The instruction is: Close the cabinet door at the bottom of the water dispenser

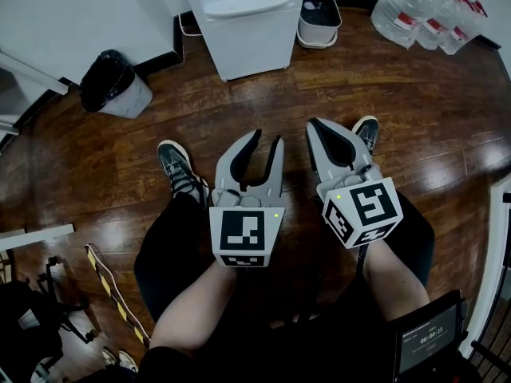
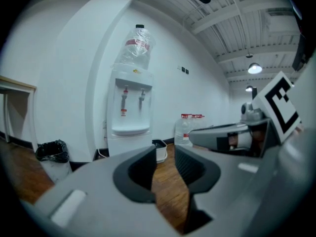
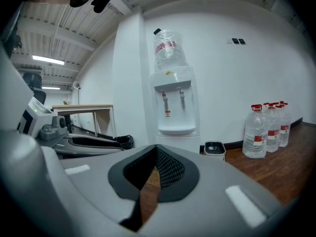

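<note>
The white water dispenser (image 1: pixel 239 22) stands against the far wall, with a bottle on top of it (image 2: pixel 136 46). It also shows in the right gripper view (image 3: pixel 174 112). Its lower cabinet front is mostly hidden behind my jaws in both gripper views, so the door's state is unclear. My left gripper (image 1: pixel 266 140) is held above the wooden floor, well short of the dispenser. It is open by a narrow gap with nothing between the fingers (image 2: pixel 165 157). Beside it, my right gripper (image 1: pixel 317 126) is shut and empty (image 3: pixel 155 152).
A bin with a black bag (image 1: pixel 112 82) stands left of the dispenser, and a small white bin (image 1: pixel 319 18) stands right of it. Several large water bottles (image 1: pixel 431 10) are at the far right. A desk (image 3: pixel 81 110) is on the left. The person's shoes (image 1: pixel 180 170) are below the grippers.
</note>
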{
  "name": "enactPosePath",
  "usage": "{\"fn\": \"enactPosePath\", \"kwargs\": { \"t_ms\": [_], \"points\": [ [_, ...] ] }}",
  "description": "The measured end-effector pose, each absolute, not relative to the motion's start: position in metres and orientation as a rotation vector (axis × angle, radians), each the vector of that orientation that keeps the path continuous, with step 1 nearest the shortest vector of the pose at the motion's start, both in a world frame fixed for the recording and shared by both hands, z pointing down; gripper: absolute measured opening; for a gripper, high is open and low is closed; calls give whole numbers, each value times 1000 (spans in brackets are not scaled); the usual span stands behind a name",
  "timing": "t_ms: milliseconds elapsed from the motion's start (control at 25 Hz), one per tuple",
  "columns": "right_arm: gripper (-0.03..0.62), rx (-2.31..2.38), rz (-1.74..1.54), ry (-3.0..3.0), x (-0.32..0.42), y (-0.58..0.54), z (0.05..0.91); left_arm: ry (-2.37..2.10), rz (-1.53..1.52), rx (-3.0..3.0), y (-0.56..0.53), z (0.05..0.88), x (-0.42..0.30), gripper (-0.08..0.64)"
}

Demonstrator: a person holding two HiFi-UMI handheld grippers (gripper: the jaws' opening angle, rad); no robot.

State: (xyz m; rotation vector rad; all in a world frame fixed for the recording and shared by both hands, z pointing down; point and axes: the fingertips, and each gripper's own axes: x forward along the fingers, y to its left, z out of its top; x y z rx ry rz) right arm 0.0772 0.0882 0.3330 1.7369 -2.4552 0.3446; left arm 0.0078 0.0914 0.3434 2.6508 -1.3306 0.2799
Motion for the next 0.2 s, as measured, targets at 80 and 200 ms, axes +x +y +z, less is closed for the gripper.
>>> {"fn": "enactPosePath", "kwargs": {
  "t_ms": [80, 200],
  "points": [
    [5, 1736, 334, -2454, 78, 88, 333, -1325, 285, 2655, 93, 344, 11, 138],
    [5, 1733, 312, -2452, 76, 89, 332, -1329, 285, 2662, 93, 344, 11, 137]
  ]
}}
